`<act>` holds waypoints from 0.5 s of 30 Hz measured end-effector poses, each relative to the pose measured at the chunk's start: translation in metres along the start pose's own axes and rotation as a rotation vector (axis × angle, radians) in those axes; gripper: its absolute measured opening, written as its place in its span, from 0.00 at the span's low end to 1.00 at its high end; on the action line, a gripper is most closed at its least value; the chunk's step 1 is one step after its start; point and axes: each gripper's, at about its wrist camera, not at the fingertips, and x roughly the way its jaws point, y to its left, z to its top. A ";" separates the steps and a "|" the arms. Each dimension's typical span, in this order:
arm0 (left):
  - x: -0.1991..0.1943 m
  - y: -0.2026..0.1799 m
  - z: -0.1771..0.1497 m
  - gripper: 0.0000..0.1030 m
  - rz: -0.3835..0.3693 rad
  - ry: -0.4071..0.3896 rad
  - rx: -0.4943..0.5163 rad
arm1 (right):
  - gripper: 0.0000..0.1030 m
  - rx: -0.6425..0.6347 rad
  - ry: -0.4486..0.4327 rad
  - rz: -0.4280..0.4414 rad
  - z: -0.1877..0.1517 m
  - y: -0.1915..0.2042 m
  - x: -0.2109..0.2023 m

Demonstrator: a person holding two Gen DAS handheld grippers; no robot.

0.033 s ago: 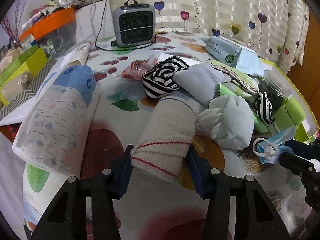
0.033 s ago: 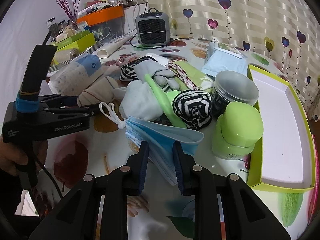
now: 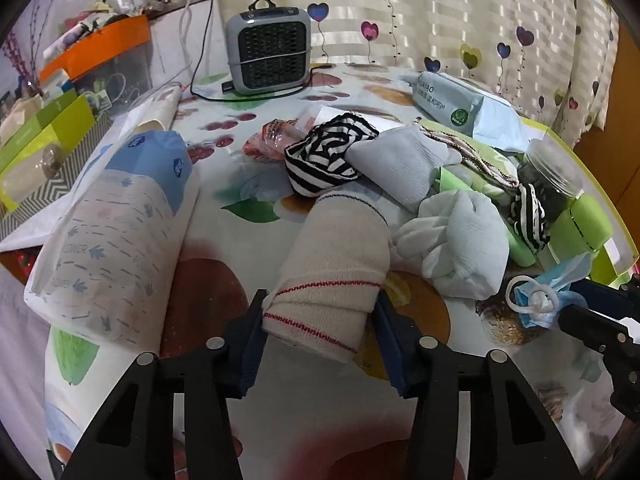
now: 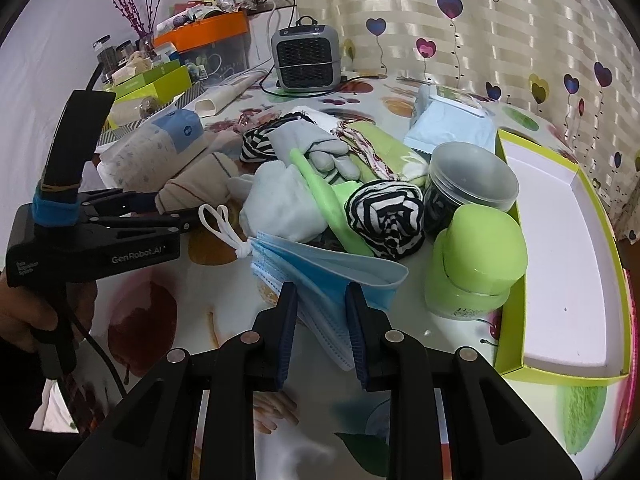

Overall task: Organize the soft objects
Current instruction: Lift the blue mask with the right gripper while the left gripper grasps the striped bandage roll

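- Tablecloth (image 4: 224, 360) carries an unsorted heap at twelve o'clock; nothing sorted yet, I judge.
- Green box (image 4: 560, 248), three o'clock, sits empty.
- Left gripper (image 3: 320, 334) pinches cream rolled sock (image 3: 332, 272).
- Right gripper (image 4: 322, 318) clamps blue face masks (image 4: 320, 268).

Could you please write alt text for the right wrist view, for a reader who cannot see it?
The right tongs grip a stack of blue face masks on a fruit-print tablecloth. Behind lie bundled socks, a green jar and an open green box; the left tongs hold a beige sock.
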 end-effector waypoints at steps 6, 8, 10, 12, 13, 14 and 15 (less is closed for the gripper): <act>-0.001 0.001 -0.001 0.43 -0.007 -0.004 -0.003 | 0.25 -0.006 -0.009 -0.003 0.001 0.003 -0.003; -0.003 0.000 -0.003 0.43 -0.004 -0.005 -0.007 | 0.25 -0.008 -0.014 -0.004 0.002 0.004 -0.005; -0.006 0.000 -0.005 0.42 0.000 -0.005 -0.011 | 0.25 -0.008 -0.021 -0.006 0.002 0.004 -0.008; -0.010 -0.001 -0.008 0.42 0.001 -0.008 -0.016 | 0.25 -0.007 -0.026 -0.007 0.002 0.004 -0.010; -0.012 -0.001 -0.009 0.42 0.000 -0.011 -0.019 | 0.25 -0.006 -0.030 -0.008 0.002 0.005 -0.012; -0.014 -0.001 -0.011 0.42 0.000 -0.014 -0.022 | 0.25 -0.006 -0.033 -0.008 0.003 0.004 -0.013; -0.017 -0.001 -0.012 0.42 -0.001 -0.018 -0.026 | 0.25 -0.006 -0.036 -0.008 0.003 0.004 -0.014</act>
